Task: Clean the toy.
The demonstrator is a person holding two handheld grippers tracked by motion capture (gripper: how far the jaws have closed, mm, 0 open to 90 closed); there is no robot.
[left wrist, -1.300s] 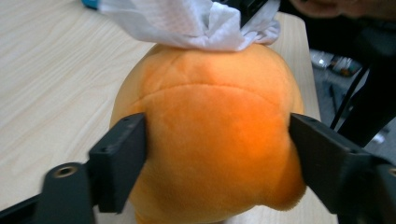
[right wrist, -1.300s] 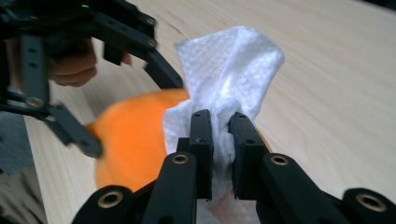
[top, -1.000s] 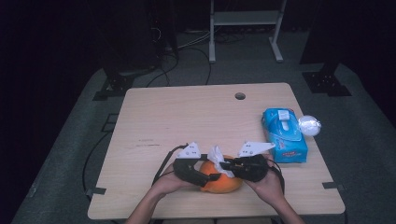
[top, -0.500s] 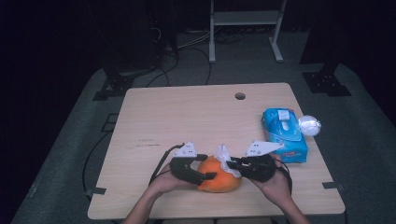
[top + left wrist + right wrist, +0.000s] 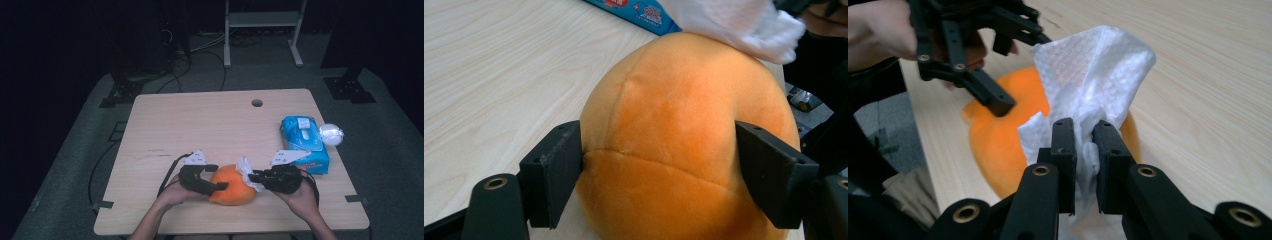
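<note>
Wiping an orange plush toy with a white wipe, mid-job

The left claw [image 5: 218, 179] grips the orange plush toy [image 5: 231, 185] by its 2 sides, jaws fairly wide around it, pinning it on the near middle of the bench [image 5: 200, 125]. The right claw [image 5: 1083, 145] is pinched narrow on a bunched white wipe [image 5: 1098, 70], which touches the toy's far right top. The blue wipe pack [image 5: 304, 142] lies to the right, a crumpled clear wrapper [image 5: 331, 133] beside it. Judging by this, the wipe is fetched and wiping is underway; most of the surface likely remains.
</note>
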